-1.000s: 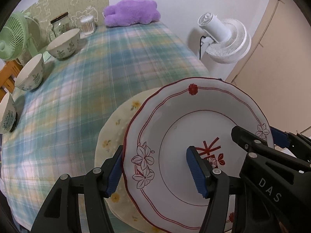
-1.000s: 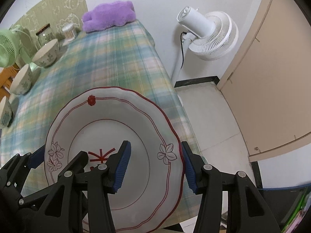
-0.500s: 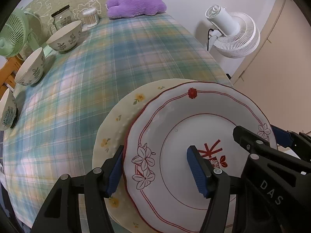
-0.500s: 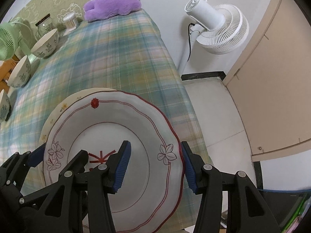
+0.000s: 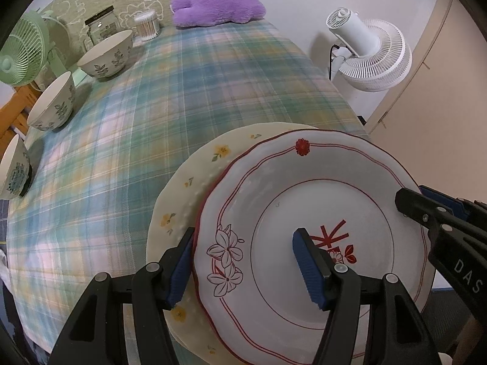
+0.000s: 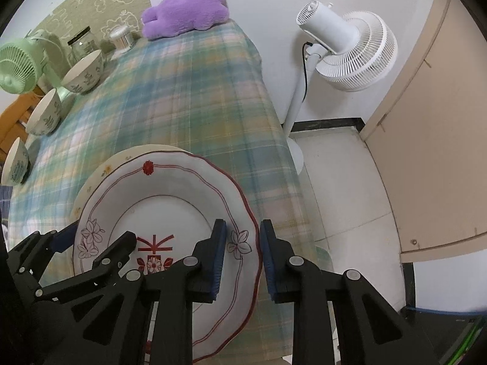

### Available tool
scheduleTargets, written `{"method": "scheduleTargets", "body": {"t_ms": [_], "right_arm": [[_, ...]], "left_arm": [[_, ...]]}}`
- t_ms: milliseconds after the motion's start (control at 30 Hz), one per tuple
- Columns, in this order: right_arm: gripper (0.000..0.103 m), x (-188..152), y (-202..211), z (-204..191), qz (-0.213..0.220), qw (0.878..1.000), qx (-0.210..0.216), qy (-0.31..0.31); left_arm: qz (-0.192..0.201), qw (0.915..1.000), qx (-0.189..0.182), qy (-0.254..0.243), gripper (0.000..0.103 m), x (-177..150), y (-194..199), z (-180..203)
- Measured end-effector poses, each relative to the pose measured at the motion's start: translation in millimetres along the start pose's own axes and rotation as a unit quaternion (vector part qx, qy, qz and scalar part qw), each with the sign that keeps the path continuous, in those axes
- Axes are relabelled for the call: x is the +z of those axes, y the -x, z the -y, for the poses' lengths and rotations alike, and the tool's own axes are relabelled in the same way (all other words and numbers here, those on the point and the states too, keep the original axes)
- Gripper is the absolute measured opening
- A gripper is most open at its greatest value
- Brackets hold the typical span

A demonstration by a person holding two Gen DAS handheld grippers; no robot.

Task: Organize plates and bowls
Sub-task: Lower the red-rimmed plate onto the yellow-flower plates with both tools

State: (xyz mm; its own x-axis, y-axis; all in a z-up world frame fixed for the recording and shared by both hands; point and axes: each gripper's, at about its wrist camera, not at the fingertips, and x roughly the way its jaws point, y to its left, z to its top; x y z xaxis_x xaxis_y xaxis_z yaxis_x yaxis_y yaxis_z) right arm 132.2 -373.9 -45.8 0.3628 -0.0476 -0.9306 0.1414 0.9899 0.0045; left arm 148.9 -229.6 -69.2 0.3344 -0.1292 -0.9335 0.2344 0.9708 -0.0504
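Observation:
A white plate with red trim (image 5: 304, 197) (image 6: 170, 200) lies on a cream plate with yellow flowers (image 5: 188, 188) (image 6: 100, 173) at the near right of the plaid tablecloth (image 5: 152, 106). My left gripper (image 5: 243, 267) is open, straddling the white plate's left rim: one pad outside the edge, the other over the well. My right gripper (image 6: 242, 252) straddles the right rim, its jaws closing, a thin gap still showing beside the rim. Three leaf-patterned bowls (image 5: 106, 54) (image 5: 53, 106) (image 5: 13, 170) stand along the left edge.
A green desk fan (image 5: 21, 57), a glass jar (image 5: 102, 27), a small round container (image 5: 147, 24) and a purple plush (image 5: 216, 6) line the far end. A white pedestal fan (image 6: 347, 51) stands on the floor by the table's right edge (image 6: 274, 140).
The right jaws have narrowed sharply around the white plate's right rim. More of the cream plate now shows beyond the white one. The left jaws keep the same width.

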Motion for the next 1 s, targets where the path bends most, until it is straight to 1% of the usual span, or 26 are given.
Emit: {"method": "scheduleTargets", "body": {"t_ms": [133,233,333,433,667,800,900,1000], "right_arm": [[0.026,1.5,-1.2,-0.3,-0.004,1.0,0.003,0.003],[0.026,1.8,-2.2,-3.4,-0.008,1.0,0.016,0.006],[0.026,1.2,-7.2,-11.5,-0.015,0.999,0.025,0.012],[0.026,1.6,-12.1,-17.5,-0.023,0.999,0.029,0.018],[0.026,5.3,-16.6,-19.9,-0.026,0.999,0.026,0.024],[0.026,5.6,-17.7,-23.5,-0.025,0.999,0.018,0.032],[0.027,5.5,-18.6,-26.4,-0.023,0.999,0.006,0.041],[0.028,5.3,-19.4,-28.9,-0.022,0.999,-0.002,0.049]], "left_arm": [[0.002,1.0,0.005,0.001,0.063,-1.9,4.8,-1.9],[0.008,0.9998,0.015,0.01,0.063,-3.6,11.2,-7.9],[0.005,0.9995,0.023,0.023,0.062,-4.9,10.4,-15.8],[0.008,0.9991,0.032,0.025,0.062,-5.3,10.3,-18.5],[0.008,0.9983,0.056,0.017,0.062,-4.1,7.4,-13.7],[0.007,0.9974,0.072,0.008,0.063,-3.3,5.0,-9.6],[0.007,0.9972,0.074,0.005,0.065,-2.0,3.5,-7.6],[0.003,0.9974,0.071,0.004,0.073,-0.3,1.2,-7.5]]}}
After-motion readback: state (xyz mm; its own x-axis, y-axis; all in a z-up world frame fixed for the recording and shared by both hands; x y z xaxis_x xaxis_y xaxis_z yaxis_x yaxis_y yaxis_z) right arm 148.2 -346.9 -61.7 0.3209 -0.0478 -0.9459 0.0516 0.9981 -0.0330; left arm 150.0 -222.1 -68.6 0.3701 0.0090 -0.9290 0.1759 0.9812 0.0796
